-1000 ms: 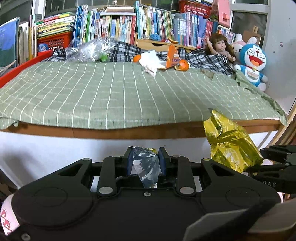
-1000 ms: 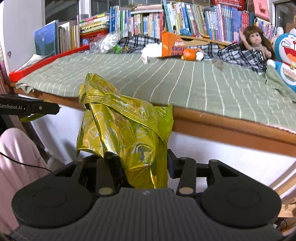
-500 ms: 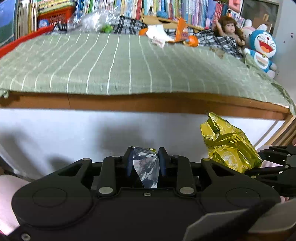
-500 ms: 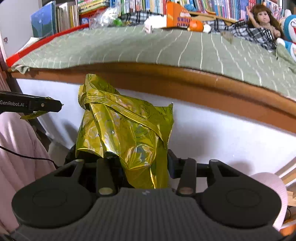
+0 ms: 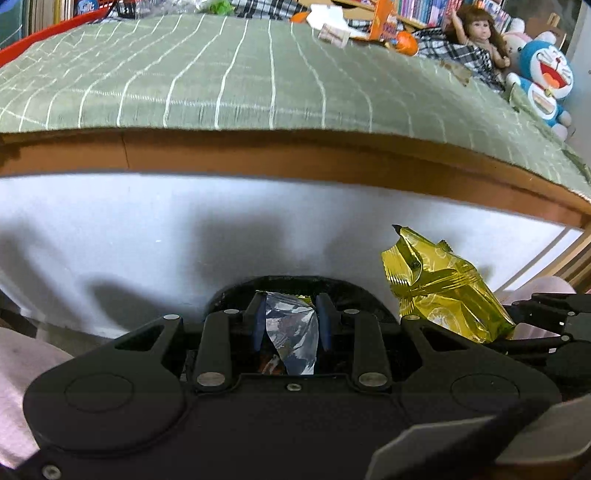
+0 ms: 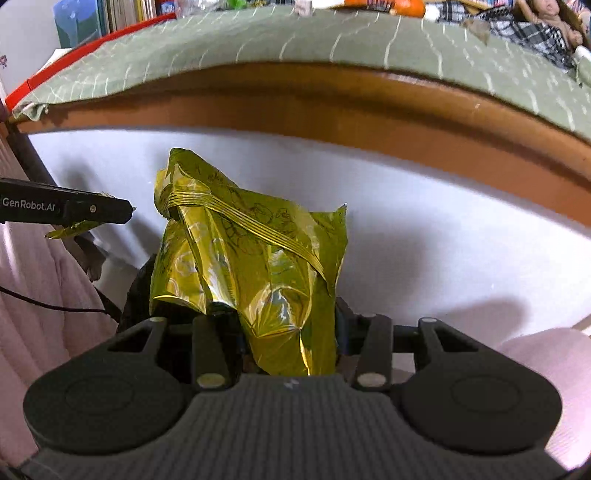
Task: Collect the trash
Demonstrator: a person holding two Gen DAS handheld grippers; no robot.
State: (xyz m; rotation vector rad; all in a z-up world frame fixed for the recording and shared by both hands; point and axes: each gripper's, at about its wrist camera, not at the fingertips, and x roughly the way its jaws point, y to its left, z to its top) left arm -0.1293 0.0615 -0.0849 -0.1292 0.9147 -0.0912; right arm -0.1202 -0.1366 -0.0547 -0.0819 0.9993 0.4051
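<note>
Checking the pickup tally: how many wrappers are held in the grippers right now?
2. A silver wrapper sits in the left hand-held gripper; a gold wrapper in the right hand-held gripper. More litter may be hidden.

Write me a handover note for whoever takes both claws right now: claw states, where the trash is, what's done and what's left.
Left claw: shut on a silver wrapper.
Right claw: holding the crumpled gold bag.
Both are in front of the white side of the bed, below its green cover.
Done: two pieces picked up.
Left: drop both; a dark bin rim seems to lie just under the left claw. Litter remains at the cover's far edge.
</note>
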